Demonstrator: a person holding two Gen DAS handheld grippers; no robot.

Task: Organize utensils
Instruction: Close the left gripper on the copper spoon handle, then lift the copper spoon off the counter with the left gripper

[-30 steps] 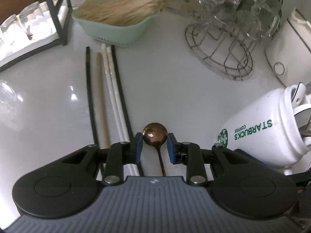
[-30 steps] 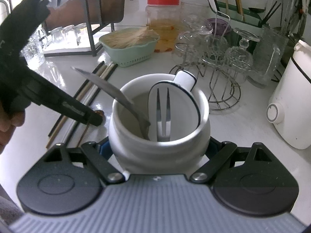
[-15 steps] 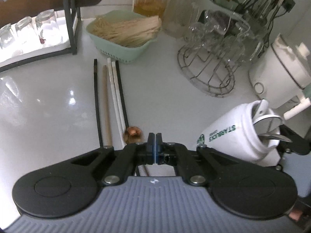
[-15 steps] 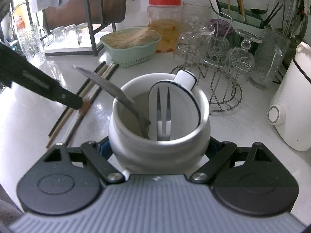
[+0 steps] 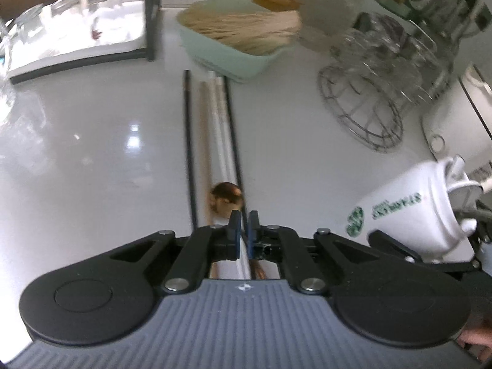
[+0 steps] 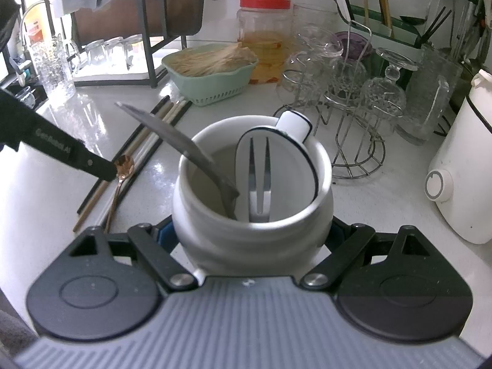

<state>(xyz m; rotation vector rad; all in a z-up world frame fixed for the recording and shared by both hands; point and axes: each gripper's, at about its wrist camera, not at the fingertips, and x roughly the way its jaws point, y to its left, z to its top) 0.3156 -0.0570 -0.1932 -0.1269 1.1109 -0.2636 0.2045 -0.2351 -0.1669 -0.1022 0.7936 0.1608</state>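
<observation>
At my left gripper (image 5: 243, 220), the jaws stand a narrow slit apart and have just been opening. The copper spoon (image 5: 226, 196) lies across the chopsticks (image 5: 215, 117) on the counter (image 5: 292, 160), its neck at the pads; I cannot tell whether they pinch it. I should grip it squarely before lifting it to the mug (image 6: 215, 246) clamped in my right gripper (image 6: 250, 232).

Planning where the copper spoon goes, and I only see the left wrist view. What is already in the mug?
Observer: A metal fork, resting against a white spoon.
Operator: Anything else?
Observer: A grey metal utensil leans out over the rim toward the chopsticks.
Operator: Is the mug steady?
Observer: The right tongs grip the mug low down, from both sides.
</observation>
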